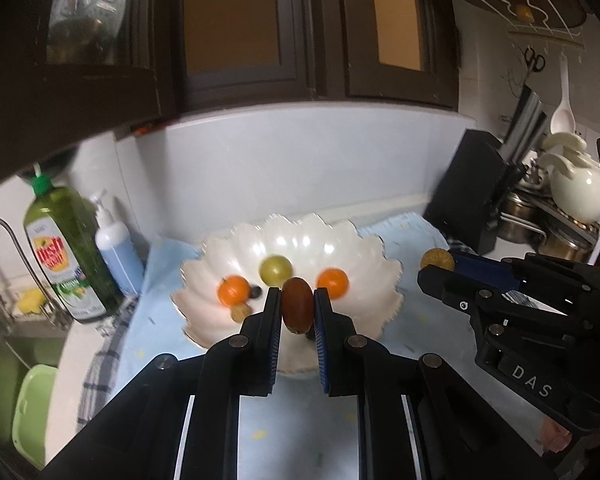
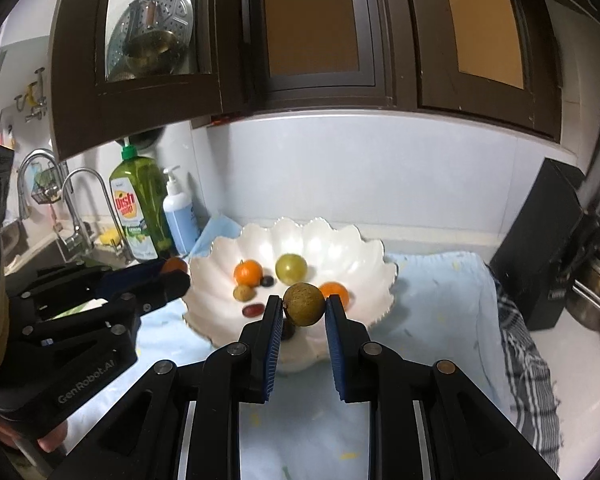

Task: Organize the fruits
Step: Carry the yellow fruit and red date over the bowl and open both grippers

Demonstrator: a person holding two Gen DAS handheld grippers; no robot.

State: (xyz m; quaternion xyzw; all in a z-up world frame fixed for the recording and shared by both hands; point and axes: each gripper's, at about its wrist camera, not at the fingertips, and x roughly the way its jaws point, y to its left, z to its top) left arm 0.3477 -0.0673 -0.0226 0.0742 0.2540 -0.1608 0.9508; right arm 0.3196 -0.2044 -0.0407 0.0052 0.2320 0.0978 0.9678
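Note:
A white scalloped bowl [image 1: 364,248] [image 2: 364,256] stands on a light blue cloth. It holds two small oranges [image 1: 233,290] [image 1: 332,283], a green grape [image 1: 275,269], a small tan fruit [image 1: 240,312] and dark berries [image 2: 266,281]. My left gripper [image 1: 297,302] is shut on a brown oval fruit [image 1: 297,308] above the bowl's near side. My right gripper [image 2: 303,306] is shut on a round tan-green fruit [image 2: 304,304] above the bowl's near rim. The right gripper also shows in the left wrist view [image 1: 436,266], the left gripper in the right wrist view [image 2: 176,272].
A green dish soap bottle [image 1: 66,256] and a blue pump bottle [image 1: 116,252] stand left of the bowl by a sink with a tap [image 2: 80,208]. A black knife block [image 1: 472,192] and pots [image 1: 520,212] stand right. Dark cabinets [image 1: 240,32] hang overhead.

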